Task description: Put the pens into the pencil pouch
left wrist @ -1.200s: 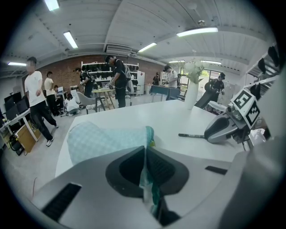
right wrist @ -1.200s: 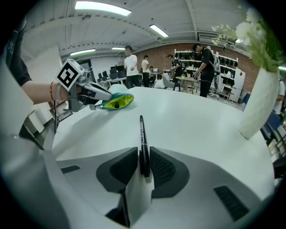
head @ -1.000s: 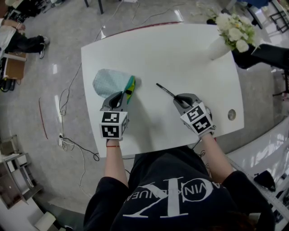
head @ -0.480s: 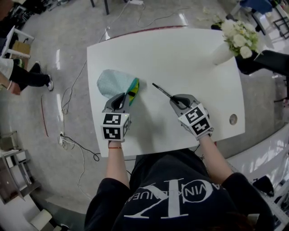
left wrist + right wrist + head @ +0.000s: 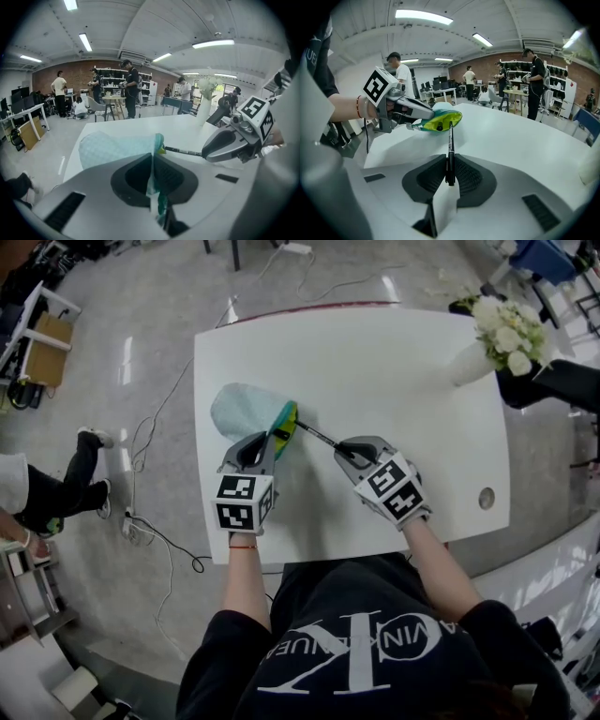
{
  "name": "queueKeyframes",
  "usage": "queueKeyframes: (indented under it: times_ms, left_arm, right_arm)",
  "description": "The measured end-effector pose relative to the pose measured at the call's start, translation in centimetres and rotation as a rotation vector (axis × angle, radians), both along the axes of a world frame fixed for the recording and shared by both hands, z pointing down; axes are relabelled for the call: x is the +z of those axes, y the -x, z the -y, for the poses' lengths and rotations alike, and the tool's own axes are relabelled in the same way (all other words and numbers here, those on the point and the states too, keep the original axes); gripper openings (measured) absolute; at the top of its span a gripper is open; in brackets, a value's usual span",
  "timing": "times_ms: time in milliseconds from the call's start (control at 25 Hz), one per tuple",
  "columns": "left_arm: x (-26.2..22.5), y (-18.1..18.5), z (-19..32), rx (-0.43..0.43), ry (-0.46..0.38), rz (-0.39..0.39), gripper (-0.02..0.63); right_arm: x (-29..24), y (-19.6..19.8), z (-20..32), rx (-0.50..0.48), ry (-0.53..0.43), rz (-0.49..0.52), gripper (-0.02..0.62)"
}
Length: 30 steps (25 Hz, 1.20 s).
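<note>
A light teal pencil pouch with a green and yellow mouth lies on the white table. My left gripper is shut on the pouch's rim near the mouth and holds it up; the pouch fabric shows between the jaws of the left gripper. My right gripper is shut on a black pen. The pen points forward from the right gripper, its tip at the pouch's open mouth. In the left gripper view the pen reaches the mouth from the right.
A white vase of white flowers stands at the table's far right corner, with a dark object beside it. A round cable hole sits near the right edge. Cables lie on the floor to the left.
My right gripper has carried the pen leftward, and its tip is now at the pouch's mouth. The left gripper has kept its hold on the pouch rim.
</note>
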State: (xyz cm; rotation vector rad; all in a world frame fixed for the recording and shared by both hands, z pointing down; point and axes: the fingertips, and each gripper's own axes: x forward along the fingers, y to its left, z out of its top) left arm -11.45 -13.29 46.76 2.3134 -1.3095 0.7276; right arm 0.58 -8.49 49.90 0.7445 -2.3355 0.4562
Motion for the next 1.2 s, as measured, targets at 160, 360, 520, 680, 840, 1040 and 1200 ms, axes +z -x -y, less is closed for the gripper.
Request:
queueKeyframes:
  times_ms: [160,360,520,680,840,1040,1200]
  left_arm:
    - [0.0,-0.1,0.1,-0.004,-0.003,-0.004,0.014]
    - [0.0,-0.5,-0.1,0.009,-0.002,-0.005,0.014]
    - [0.1,-1.0,-0.4,0.031,-0.002,0.008,0.014]
    - [-0.1,-1.1,-0.7,0.039,-0.001,0.007,0.014]
    - [-0.2,-1.1,-0.7,0.038,-0.005,-0.001,0.014]
    - [-0.5,-1.3,-0.7,0.044,-0.005,-0.015,0.014]
    - [-0.5,-1.7,-0.8,0.068,-0.002,-0.017,0.014]
  right_arm:
    - [0.0,1.2,0.2,-0.035,0.002,0.001,0.069]
    - [0.3,2.5,0.5,-0.069,0.019,-0.01,0.069]
    - [0.5,3.5,1.1,-0.092,0.03,-0.022,0.069]
    - [0.5,4.4,1.9,-0.106,0.037,-0.027,0.069]
    - [0.3,5.3,2.5,-0.121,0.036,-0.03,0.071]
    - [0.1,6.4,3.3,-0.126,0.038,-0.023,0.072]
    - [-0.1,6.9,3.8,-0.125,0.034,-0.015,0.072]
